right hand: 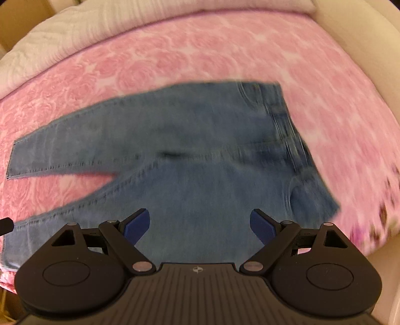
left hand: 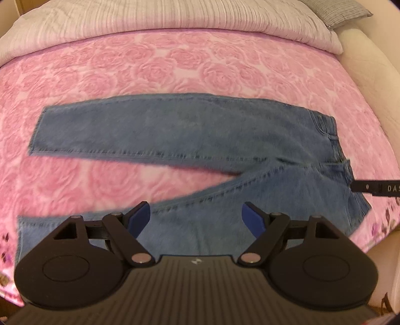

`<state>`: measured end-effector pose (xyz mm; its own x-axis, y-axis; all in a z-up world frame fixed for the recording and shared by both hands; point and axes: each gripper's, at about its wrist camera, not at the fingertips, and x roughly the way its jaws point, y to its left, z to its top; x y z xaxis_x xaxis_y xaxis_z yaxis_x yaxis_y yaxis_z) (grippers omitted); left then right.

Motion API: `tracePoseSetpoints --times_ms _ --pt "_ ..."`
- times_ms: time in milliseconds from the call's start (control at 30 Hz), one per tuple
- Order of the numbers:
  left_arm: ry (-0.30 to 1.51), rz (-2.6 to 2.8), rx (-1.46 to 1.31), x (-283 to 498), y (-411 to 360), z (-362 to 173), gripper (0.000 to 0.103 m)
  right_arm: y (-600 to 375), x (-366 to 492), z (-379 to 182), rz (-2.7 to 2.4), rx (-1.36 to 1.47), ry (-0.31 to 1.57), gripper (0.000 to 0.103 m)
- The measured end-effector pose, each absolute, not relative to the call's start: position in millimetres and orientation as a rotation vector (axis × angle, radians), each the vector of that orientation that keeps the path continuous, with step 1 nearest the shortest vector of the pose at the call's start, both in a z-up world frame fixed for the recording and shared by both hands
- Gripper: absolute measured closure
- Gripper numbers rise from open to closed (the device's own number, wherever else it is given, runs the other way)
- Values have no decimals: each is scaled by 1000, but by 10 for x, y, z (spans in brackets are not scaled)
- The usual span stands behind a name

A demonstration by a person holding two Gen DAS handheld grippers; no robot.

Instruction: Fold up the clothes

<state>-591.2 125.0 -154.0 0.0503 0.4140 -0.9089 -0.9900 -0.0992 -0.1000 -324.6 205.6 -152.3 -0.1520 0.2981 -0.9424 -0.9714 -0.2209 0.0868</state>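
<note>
A pair of blue jeans (left hand: 190,130) lies flat on the pink rose-pattern bedspread (left hand: 150,65), legs spread in a V to the left, waistband to the right. My left gripper (left hand: 196,215) is open and empty, above the near leg. In the right wrist view the jeans (right hand: 200,150) are blurred; my right gripper (right hand: 200,222) is open and empty above the seat and near leg. The right gripper's tip (left hand: 375,187) shows at the right edge of the left view, by the waistband.
A folded whitish quilt (left hand: 175,17) lies along the far side of the bed, with a grey pillow (left hand: 345,12) at the far right. A cream bed frame (left hand: 370,82) runs along the right. The bedspread's near edge (right hand: 375,225) drops off at the lower right.
</note>
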Motion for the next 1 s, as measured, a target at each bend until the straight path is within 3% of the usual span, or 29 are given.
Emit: tracePoseSetpoints --times_ms 167,300,433,567,1000 --pt "759 1394 -990 -5793 1759 -1814 33 2797 -3095 -1795 1787 -1031 845 15" --pt "788 1340 -960 -5728 2132 -2094 35 3351 -3029 -2086 1875 -1086 839 34" --pt "841 1271 -920 -5729 2478 -2425 37 3781 -3006 -2410 1937 -1160 858 35" --pt "889 1206 -880 -5842 2824 -2783 39 4128 -3053 -2737 2001 -1238 877 46" --pt "1046 1047 -640 -6352 3902 -3254 45 5177 -3489 -3228 2201 -1408 600 45"
